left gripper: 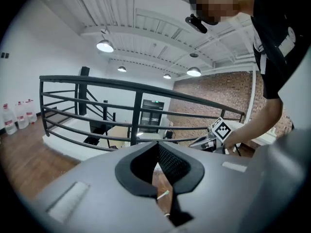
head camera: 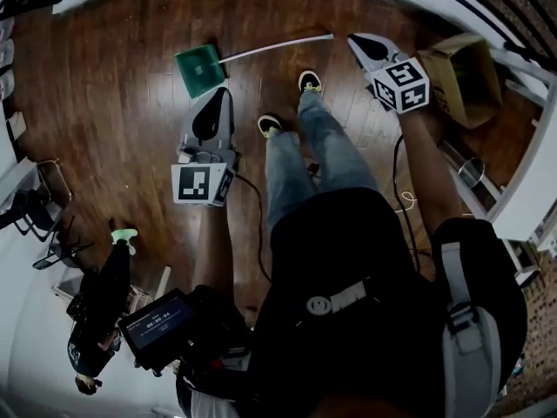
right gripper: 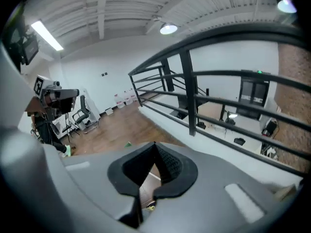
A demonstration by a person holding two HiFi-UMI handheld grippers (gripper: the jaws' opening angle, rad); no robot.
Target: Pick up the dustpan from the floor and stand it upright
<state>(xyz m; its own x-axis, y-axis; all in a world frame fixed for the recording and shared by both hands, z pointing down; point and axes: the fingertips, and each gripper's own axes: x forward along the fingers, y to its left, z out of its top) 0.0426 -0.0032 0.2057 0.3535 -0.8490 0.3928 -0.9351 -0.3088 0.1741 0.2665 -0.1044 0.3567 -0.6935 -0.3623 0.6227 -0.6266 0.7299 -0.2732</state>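
Head view, looking steeply down: green dustpan (head camera: 200,70) flat on the dark wooden floor (head camera: 113,111), pan to the left, long white handle (head camera: 278,46) running right from it and ending near the tip of the right gripper (head camera: 355,40). Tip of the left gripper (head camera: 225,92) just beside the pan's near corner as seen from above, with no grip on it. Two shoes (head camera: 309,82) between the grippers, on the near side of the handle. Open cardboard box (head camera: 466,77) to the right of the right gripper. At lower left, a second person (head camera: 100,307) in dark clothes, with a small screen (head camera: 157,320) close by.

Left gripper view: black pads (left gripper: 172,164) closed together at the tip, nothing between them, only a sliver of floor showing below. Beyond, a black railing (left gripper: 138,106), ceiling lamps (left gripper: 105,45) and a brick wall (left gripper: 214,93).

Right gripper view: pads (right gripper: 170,165) likewise pressed together and empty. Beyond, the same kind of railing, and an office chair (right gripper: 85,116) on the wooden floor at left.
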